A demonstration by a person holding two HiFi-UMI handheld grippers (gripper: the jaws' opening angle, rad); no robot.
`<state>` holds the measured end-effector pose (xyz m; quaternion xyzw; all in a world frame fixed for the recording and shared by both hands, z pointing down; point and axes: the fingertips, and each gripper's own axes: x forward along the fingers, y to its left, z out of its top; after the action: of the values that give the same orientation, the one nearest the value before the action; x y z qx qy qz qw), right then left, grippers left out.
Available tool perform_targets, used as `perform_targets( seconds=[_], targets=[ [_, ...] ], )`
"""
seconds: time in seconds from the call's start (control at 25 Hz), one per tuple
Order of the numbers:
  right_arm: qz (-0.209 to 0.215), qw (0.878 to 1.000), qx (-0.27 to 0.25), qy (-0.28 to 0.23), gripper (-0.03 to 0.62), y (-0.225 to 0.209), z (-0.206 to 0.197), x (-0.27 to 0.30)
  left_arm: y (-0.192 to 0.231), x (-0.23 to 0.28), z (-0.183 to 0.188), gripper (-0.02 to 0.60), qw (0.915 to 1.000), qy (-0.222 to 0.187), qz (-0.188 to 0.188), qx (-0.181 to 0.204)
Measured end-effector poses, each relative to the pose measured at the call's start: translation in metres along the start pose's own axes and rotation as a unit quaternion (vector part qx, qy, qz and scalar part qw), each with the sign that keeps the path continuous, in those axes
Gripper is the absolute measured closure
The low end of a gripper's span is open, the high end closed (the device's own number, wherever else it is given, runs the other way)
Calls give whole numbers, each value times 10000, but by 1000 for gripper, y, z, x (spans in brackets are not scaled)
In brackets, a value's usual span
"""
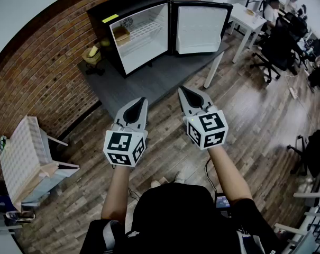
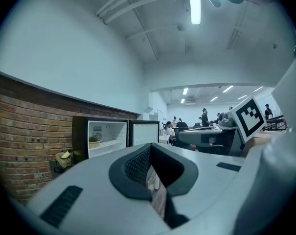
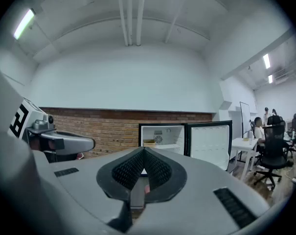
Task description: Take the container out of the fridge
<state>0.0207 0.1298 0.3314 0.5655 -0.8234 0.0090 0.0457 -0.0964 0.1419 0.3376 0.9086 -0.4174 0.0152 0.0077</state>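
Tan container (image 1: 121, 35) sits in the open fridge (image 1: 129, 5), long axis seemingly front-to-back.

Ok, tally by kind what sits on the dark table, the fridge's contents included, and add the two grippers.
Mini fridge, door open: 1
Container on the fridge shelf: 1
Basket beside the fridge: 1
Grippers, the left gripper and the right gripper, both shut and empty: 2
Total: 5
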Motion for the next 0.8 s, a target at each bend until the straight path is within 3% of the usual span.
perform_targets(
  seconds=[0.6,0.8],
  targets=[
    [286,9996,-22,-30,554,-35,-4,-8,-29,30,2,568,9998,31,151,-136],
    [395,9992,-21,-44,554,-52,-7,-12,-45,41,4,568,9996,30,277,61]
  ],
)
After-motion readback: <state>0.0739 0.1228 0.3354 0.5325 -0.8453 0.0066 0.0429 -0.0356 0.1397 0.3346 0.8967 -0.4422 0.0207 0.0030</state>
